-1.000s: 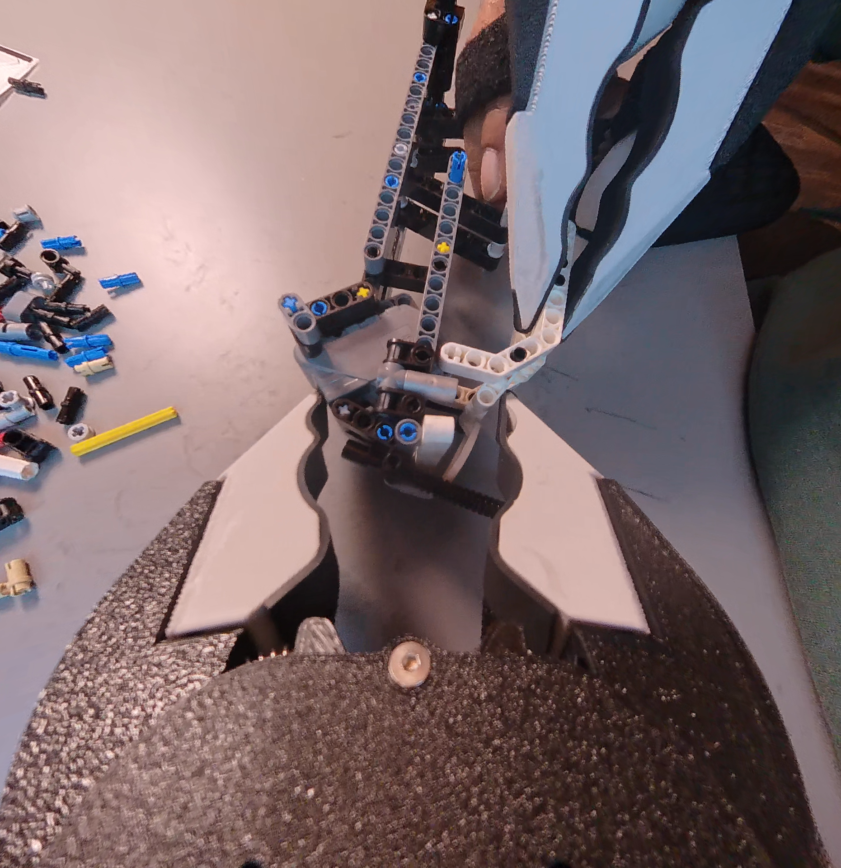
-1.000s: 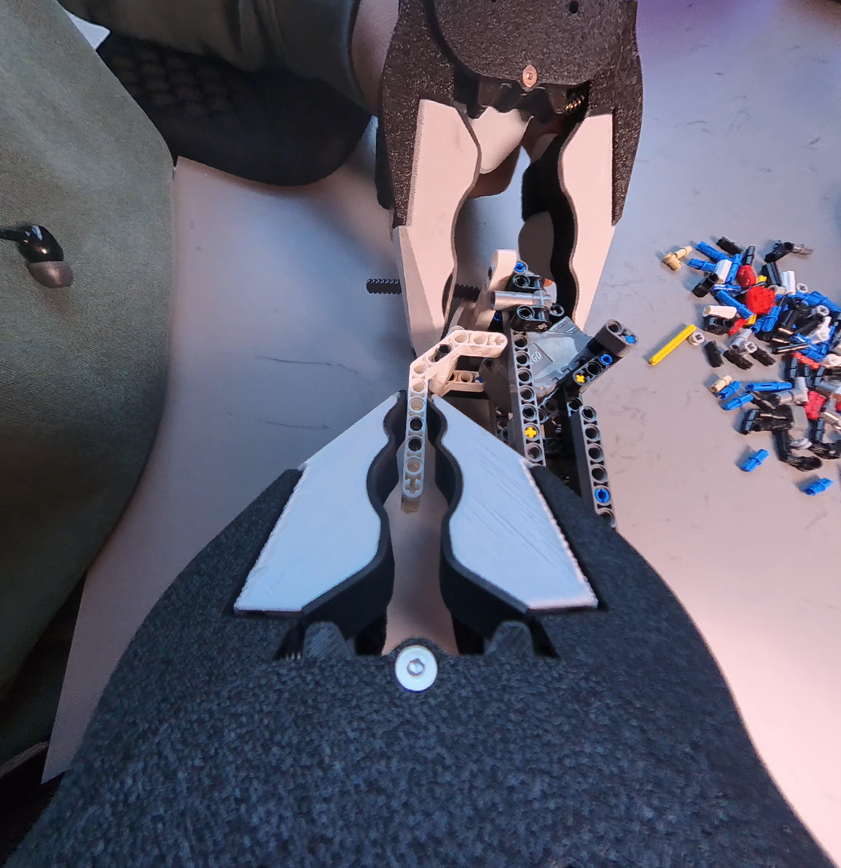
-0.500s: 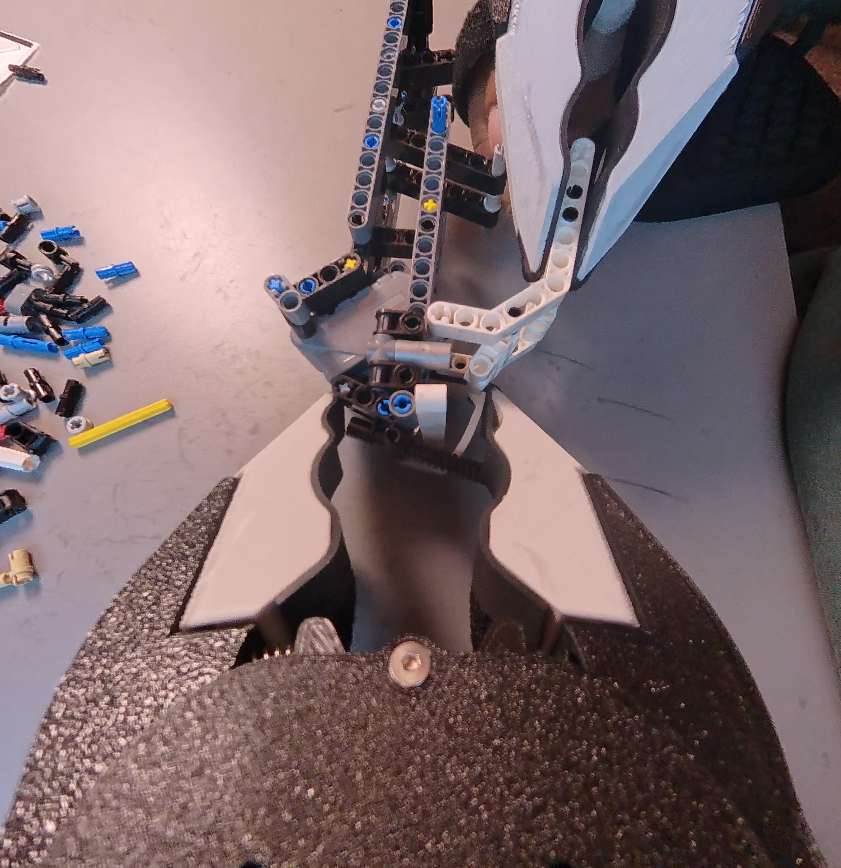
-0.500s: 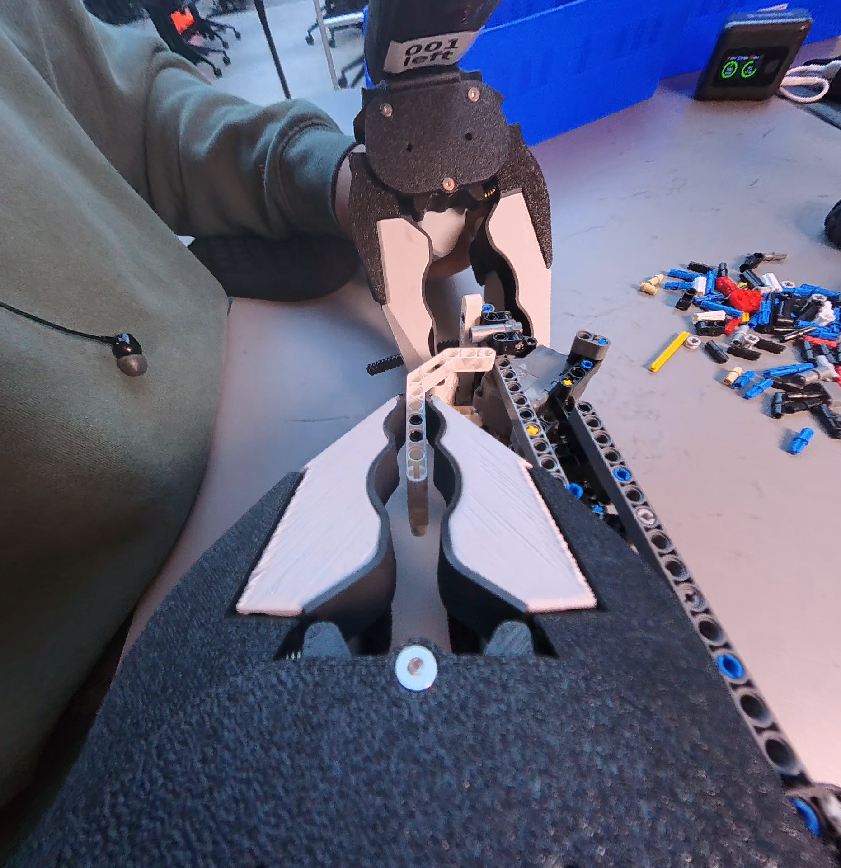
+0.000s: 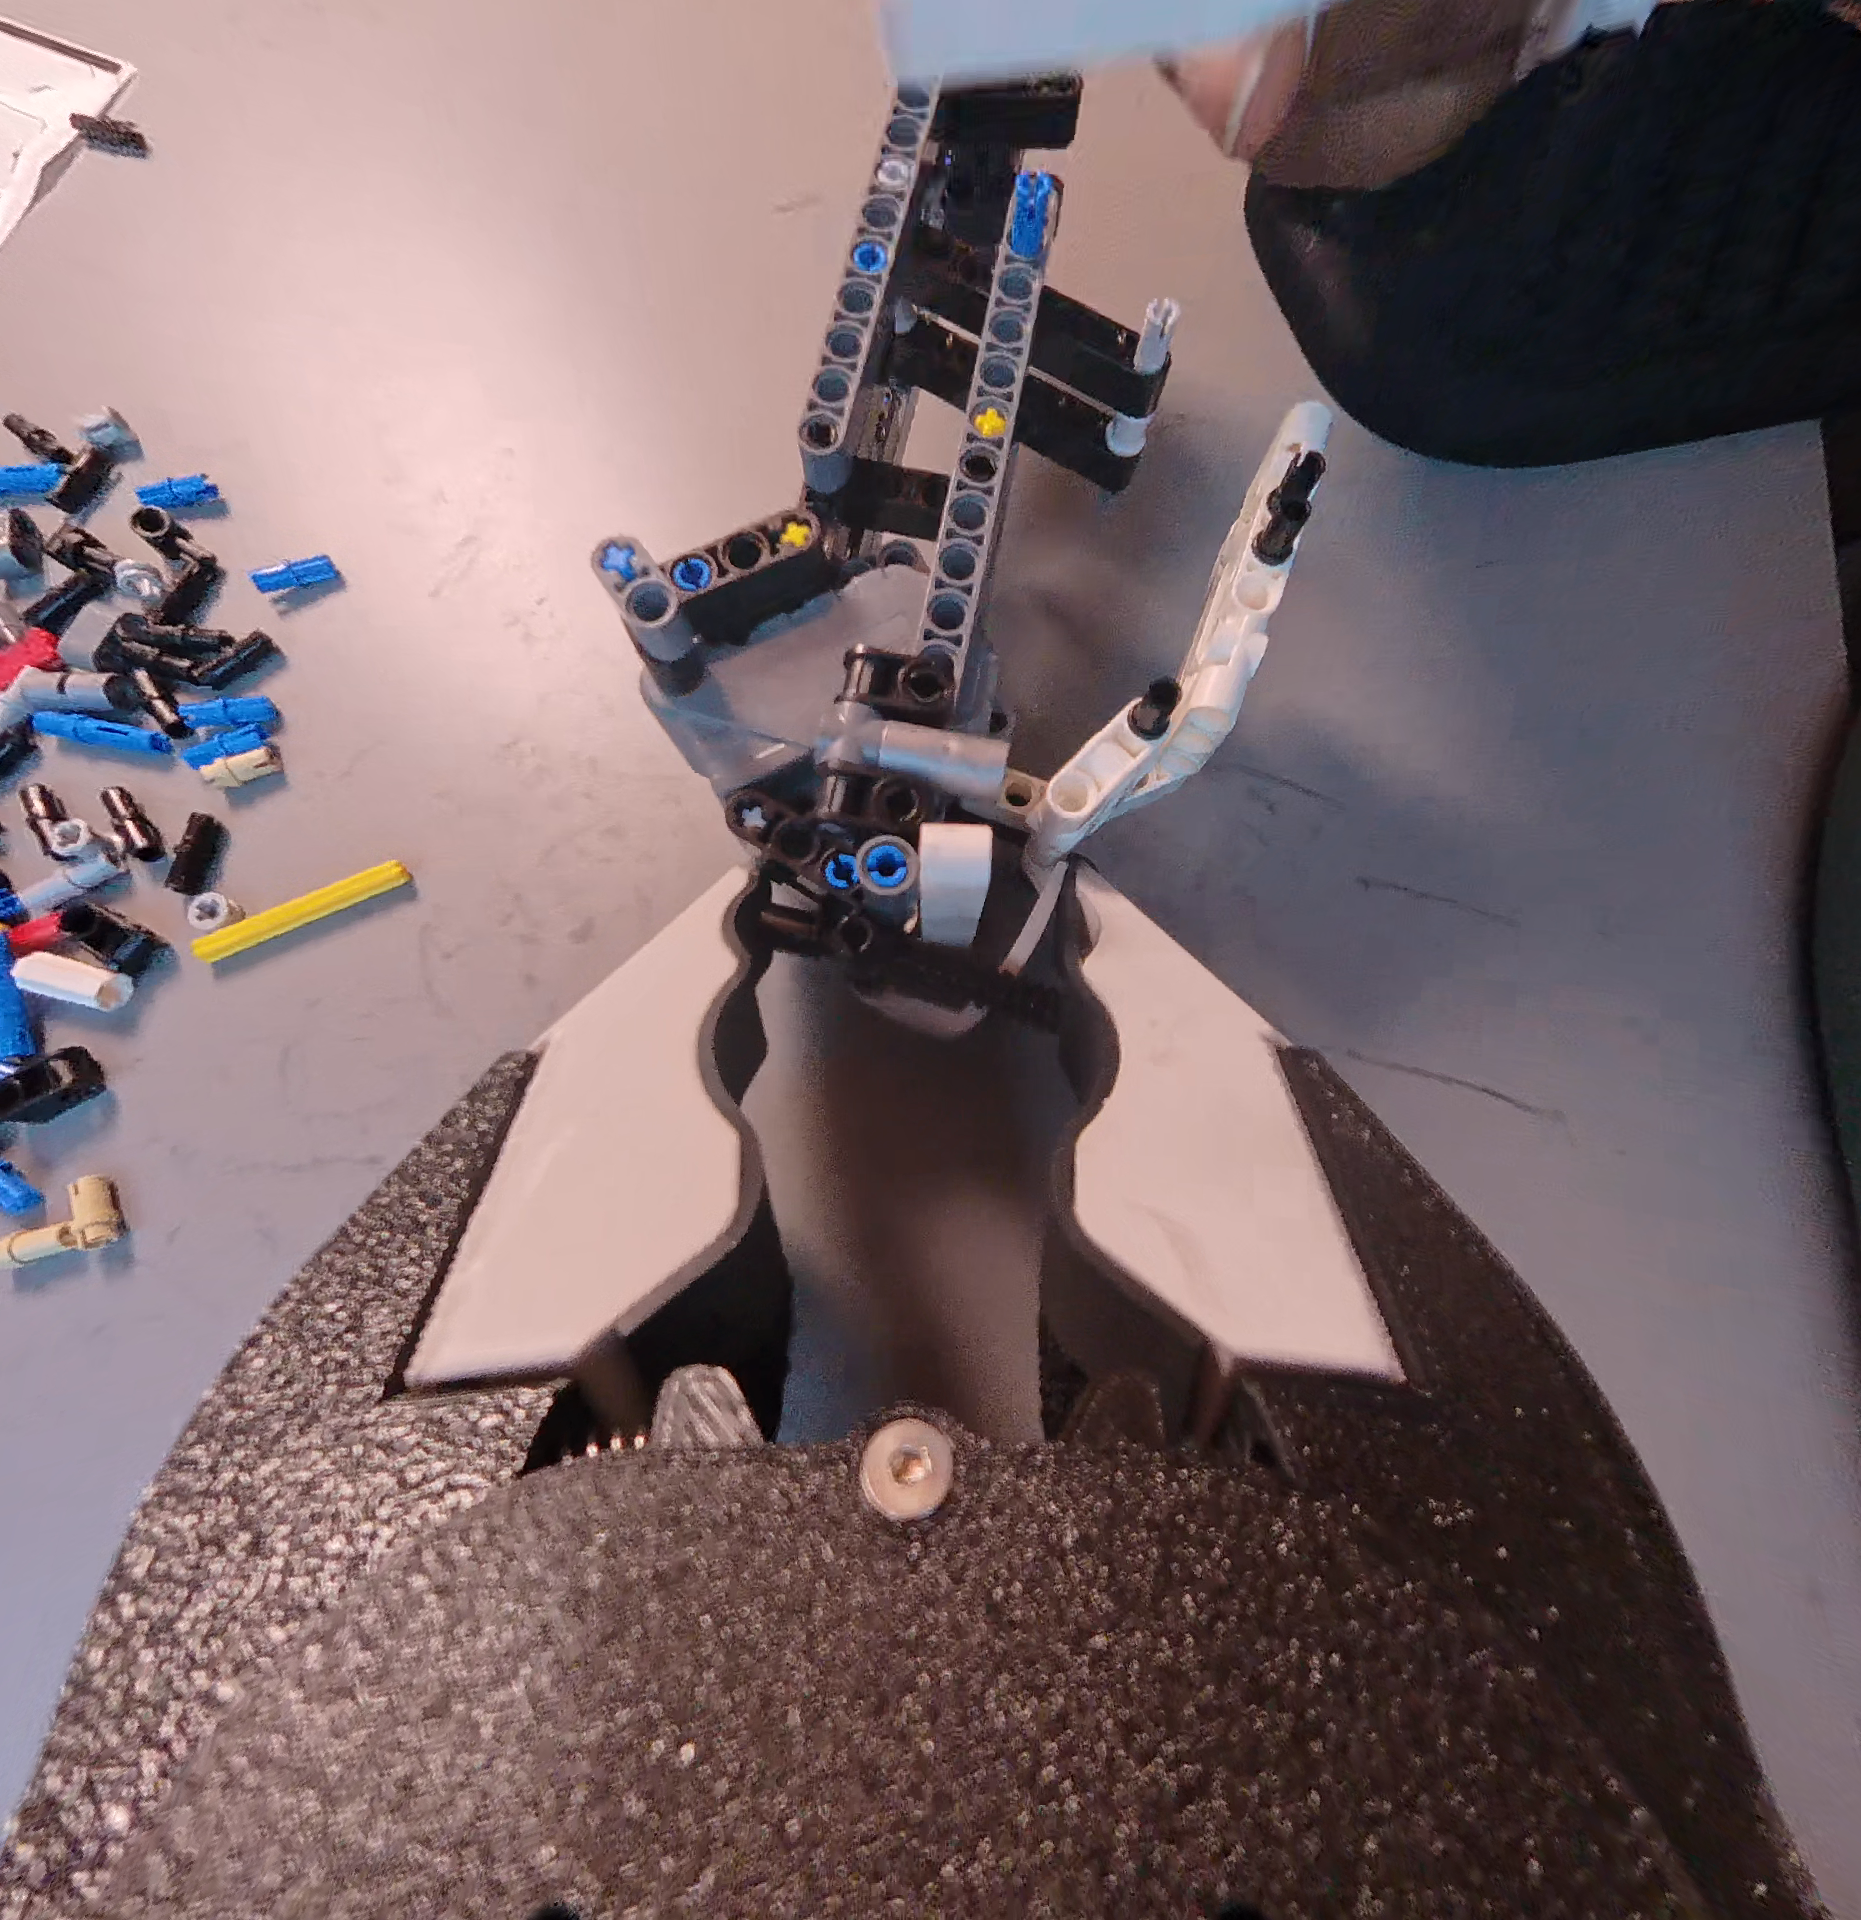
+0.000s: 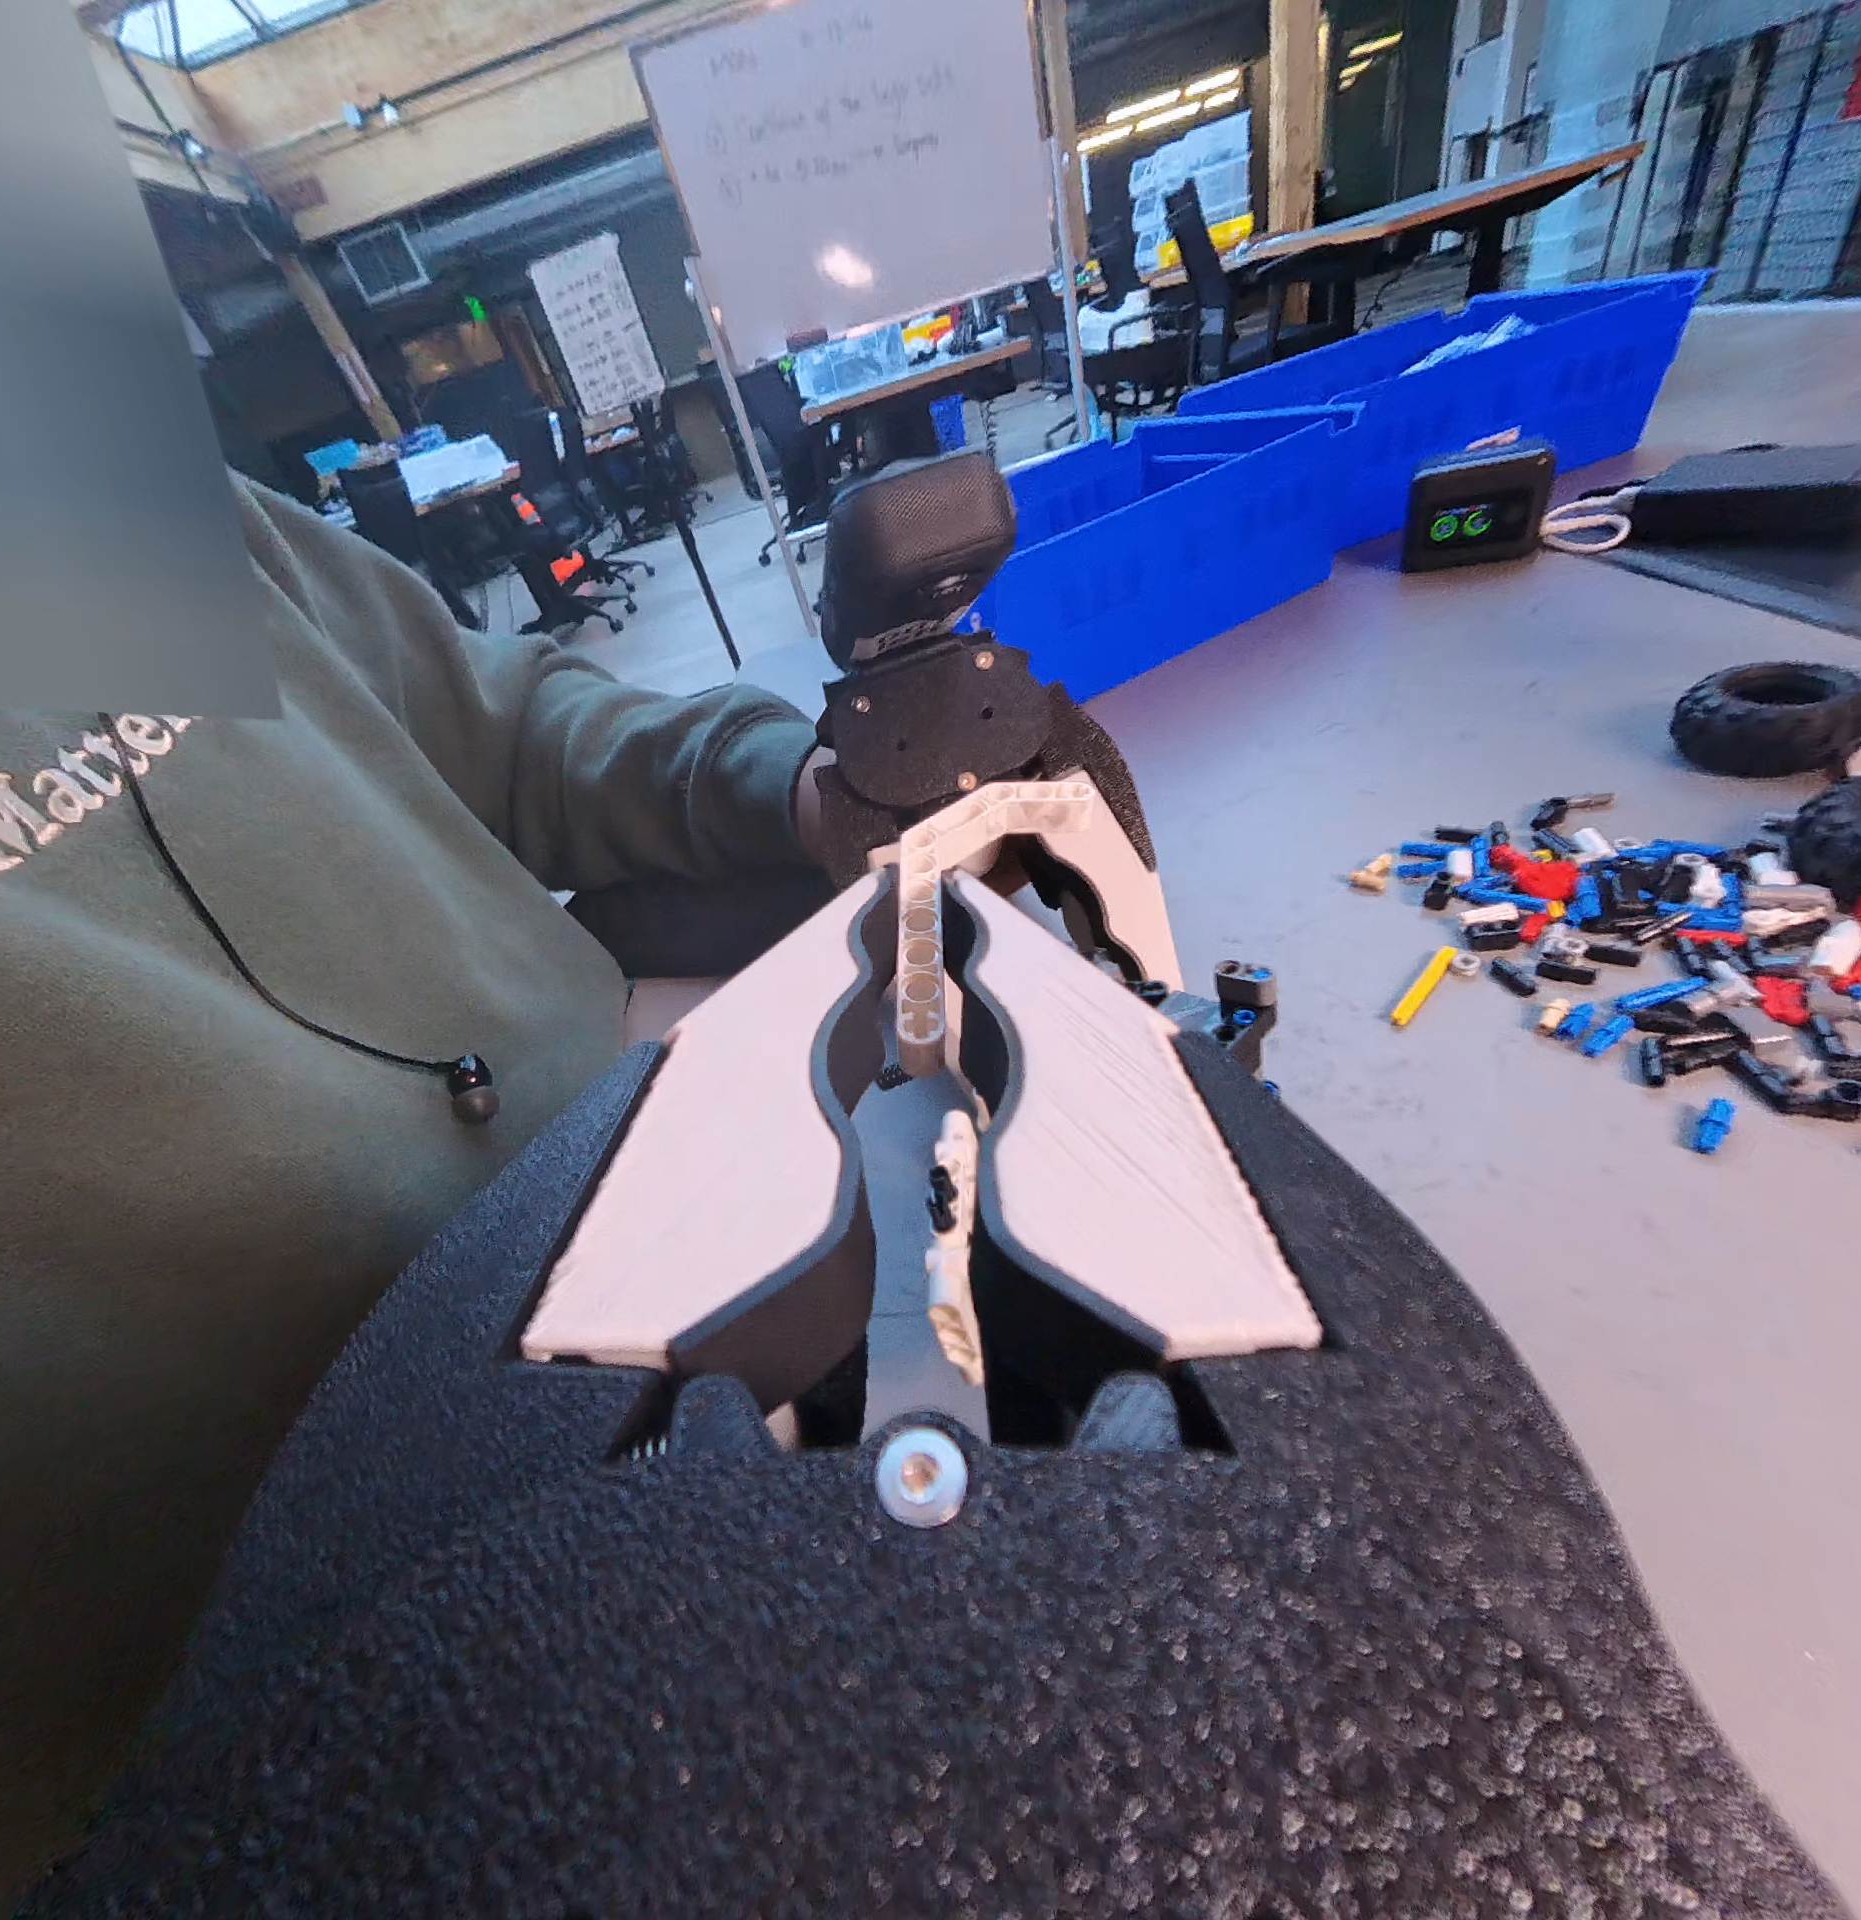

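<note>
My left gripper [image 5: 915, 914] is shut on the near end of a grey and black beam assembly [image 5: 967, 499] that lies on the grey table [image 5: 490, 312]. A white bent beam with black pins [image 5: 1206, 644] sticks out from the assembly's right side. My right gripper [image 6: 921, 883] is shut on a second white bent beam [image 6: 921, 966] and holds it up in the air above the assembly. Through its finger gap the pinned white beam [image 6: 952, 1247] shows below. The right gripper is only a blur at the top edge of the left wrist view [image 5: 1009, 42].
A pile of loose blue, black and red pieces [image 5: 95, 675] [image 6: 1684, 935] and a yellow axle [image 5: 302, 909] lie to one side. Black tyres [image 6: 1773, 717], blue bins [image 6: 1321, 468] and a small black device [image 6: 1477, 514] stand farther off. A person in a green top [image 6: 282, 935] sits at the table edge. Left tips to right tips: about 12 cm.
My right gripper has risen up and away from the assembly with a white bent beam in it. The left gripper still holds the assembly, which has shifted slightly.
</note>
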Demonstrator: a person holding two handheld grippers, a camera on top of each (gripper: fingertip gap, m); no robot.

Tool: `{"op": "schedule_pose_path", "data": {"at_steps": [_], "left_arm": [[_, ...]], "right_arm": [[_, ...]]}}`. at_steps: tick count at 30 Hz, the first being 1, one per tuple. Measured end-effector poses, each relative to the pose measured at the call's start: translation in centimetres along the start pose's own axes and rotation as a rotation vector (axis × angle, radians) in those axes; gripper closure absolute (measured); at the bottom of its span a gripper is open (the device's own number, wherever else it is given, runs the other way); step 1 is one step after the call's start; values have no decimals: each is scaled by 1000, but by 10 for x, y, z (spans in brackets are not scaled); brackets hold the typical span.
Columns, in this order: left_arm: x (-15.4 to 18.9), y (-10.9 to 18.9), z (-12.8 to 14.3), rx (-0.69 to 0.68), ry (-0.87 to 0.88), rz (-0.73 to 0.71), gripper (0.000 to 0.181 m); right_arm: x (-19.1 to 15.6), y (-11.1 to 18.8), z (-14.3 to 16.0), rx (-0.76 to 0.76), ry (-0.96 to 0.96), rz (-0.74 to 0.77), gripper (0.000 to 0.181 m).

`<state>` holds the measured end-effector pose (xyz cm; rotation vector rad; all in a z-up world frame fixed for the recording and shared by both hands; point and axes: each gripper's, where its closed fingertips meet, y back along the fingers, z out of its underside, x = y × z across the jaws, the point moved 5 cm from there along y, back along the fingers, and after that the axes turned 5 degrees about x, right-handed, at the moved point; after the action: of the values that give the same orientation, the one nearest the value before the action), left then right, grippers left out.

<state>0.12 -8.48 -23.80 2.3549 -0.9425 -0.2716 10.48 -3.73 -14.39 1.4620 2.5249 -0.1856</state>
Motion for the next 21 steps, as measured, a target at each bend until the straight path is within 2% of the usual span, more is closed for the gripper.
{"op": "schedule_pose_path", "data": {"at_steps": [4,8,11,13,16,19,21], "left_arm": [[-2,1,0,4,12,-11,126],[-2,5,0,19,12,17,124],[-6,26,-17,162,29,28,115],[-13,44,-32,264,-19,-24,116],[-7,62,-55,340,-238,-134,123],[13,67,-73,384,-431,-164,137],[20,67,-77,385,-497,-186,153]], "right_arm": [[-3,17,-22,17,73,78,175],[-3,26,-26,18,102,123,175],[-4,27,-26,37,75,115,175],[-6,24,-23,31,48,86,175],[-8,10,-17,-23,-107,-2,174],[-8,-5,-16,-18,-346,-105,175],[-7,-13,-17,-6,-466,-164,175]]}}
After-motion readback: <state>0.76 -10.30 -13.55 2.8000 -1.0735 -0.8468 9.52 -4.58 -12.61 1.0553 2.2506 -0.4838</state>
